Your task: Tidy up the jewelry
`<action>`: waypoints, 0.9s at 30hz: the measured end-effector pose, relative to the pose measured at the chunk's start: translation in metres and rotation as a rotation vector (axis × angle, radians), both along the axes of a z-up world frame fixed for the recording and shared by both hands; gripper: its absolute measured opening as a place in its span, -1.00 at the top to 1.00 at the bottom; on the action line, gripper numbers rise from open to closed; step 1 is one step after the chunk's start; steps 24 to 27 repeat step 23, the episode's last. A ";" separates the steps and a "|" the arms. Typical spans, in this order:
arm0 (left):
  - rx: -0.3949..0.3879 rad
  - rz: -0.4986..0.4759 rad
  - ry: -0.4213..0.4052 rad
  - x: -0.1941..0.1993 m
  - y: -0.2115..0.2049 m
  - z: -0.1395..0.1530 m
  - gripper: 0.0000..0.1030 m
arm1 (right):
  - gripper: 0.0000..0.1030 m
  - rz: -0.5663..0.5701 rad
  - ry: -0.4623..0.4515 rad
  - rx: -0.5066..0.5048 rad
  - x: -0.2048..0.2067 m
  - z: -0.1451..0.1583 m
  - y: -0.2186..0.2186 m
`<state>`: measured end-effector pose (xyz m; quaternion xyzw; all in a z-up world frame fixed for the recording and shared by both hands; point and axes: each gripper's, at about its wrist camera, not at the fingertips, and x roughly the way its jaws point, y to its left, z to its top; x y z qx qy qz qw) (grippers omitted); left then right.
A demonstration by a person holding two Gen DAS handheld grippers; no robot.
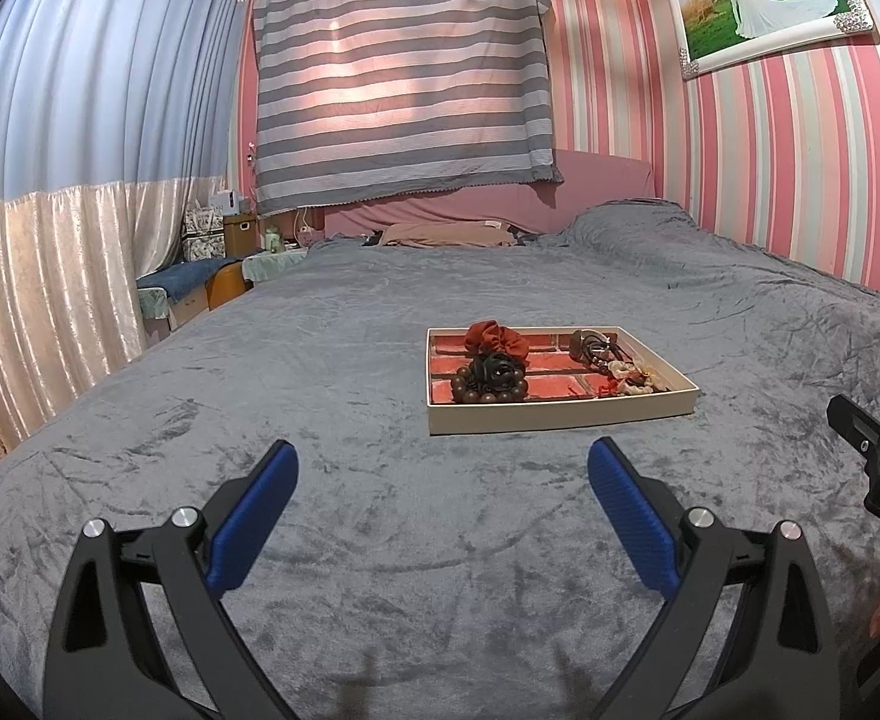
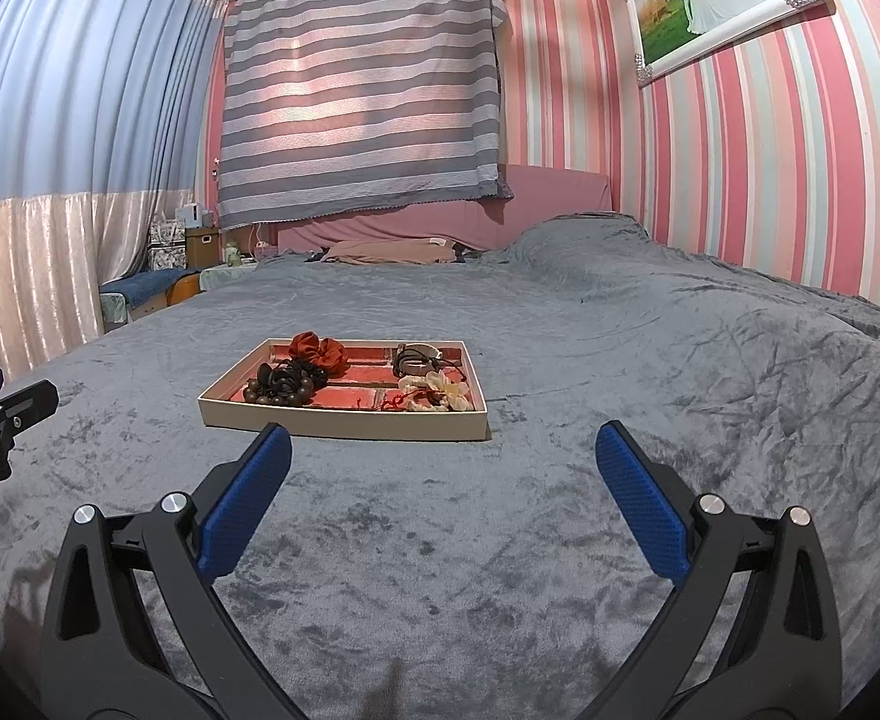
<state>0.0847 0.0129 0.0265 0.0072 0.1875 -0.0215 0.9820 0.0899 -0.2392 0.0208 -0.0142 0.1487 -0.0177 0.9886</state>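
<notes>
Left-wrist and right-wrist fisheye views over a bed. Foreground, bottom of each frame: the left claw (image 1: 443, 471) and the right claw (image 2: 443, 456), each with black arms and blue ribbed pads, both released, jaws spread wide with nothing between them, above the grey plush bedspread (image 1: 350, 540). The right claw also enters the right edge of the left-wrist view, and the left claw the left edge of the right-wrist view; parts of a hand show at those edges.

Middle distance: a shallow rectangular cream cardboard tray (image 1: 560, 414) with a red brick-patterned floor lies flat on the bedspread, right of centre in the left-wrist view and left of centre in the right-wrist view, apart from both claws. Inside it, at the left: a bracelet of dark brown round wooden beads (image 1: 488, 393), with black elastic hair ties (image 1: 494, 372) lying on it, and a rust-red fabric scrunchie (image 1: 496, 341) touching them at the far side. At the right: a dark coiled cord item (image 1: 590, 351) at the far side, its form unclear, and nearer, a cluster of cream beads and petals with red thread (image 1: 632, 378).

Background: a pink headboard cover (image 1: 500, 198), a grey-and-white striped cloth (image 1: 398, 72) hung above it, blue-and-cream curtains (image 1: 80, 150) at left, pink striped wallpaper (image 1: 770, 168), and a white-framed wedding photograph (image 1: 764, 0) at upper right.
</notes>
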 end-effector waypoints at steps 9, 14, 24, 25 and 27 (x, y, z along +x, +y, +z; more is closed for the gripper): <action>0.000 -0.003 0.003 0.001 0.000 0.000 -0.85 | -0.92 0.000 -0.001 0.000 0.000 0.000 0.000; 0.001 -0.001 0.004 0.001 0.000 -0.001 -0.85 | -0.92 0.000 -0.001 0.000 0.000 0.000 0.000; -0.002 -0.002 0.013 0.001 0.003 -0.003 -0.86 | -0.92 -0.001 0.001 -0.001 -0.001 -0.001 0.000; -0.002 -0.002 0.013 0.001 0.003 -0.003 -0.86 | -0.92 -0.001 0.001 -0.001 -0.001 -0.001 0.000; -0.002 -0.002 0.013 0.001 0.003 -0.003 -0.86 | -0.92 -0.001 0.001 -0.001 -0.001 -0.001 0.000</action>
